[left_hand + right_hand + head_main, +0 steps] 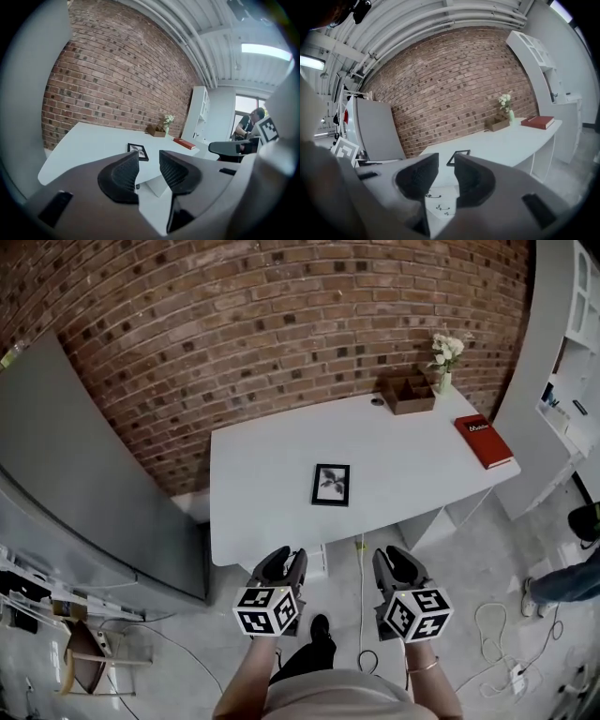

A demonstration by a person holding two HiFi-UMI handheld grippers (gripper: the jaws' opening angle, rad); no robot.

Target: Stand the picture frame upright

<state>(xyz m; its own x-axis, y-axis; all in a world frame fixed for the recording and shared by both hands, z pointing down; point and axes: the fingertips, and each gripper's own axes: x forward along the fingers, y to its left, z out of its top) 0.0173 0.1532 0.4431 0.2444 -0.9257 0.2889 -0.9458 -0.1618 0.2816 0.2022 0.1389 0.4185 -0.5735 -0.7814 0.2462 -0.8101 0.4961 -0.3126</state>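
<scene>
On the middle of the white desk (pixel 253 521) the black picture frame (pixel 331 485) is laid flat, face up. It is judged light, stiff and probably glazed, so fragile; its thin side edges are best pinched. Short of the desk's near edge, the left gripper (pixel 284 559) and right gripper (pixel 399 560) are held with jaws apart, empty.

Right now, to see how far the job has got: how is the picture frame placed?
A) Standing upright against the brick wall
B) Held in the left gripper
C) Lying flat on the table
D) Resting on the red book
C: the picture frame lies flat and face up on the white table, well away from the wall and the book, with nothing holding it.
</scene>
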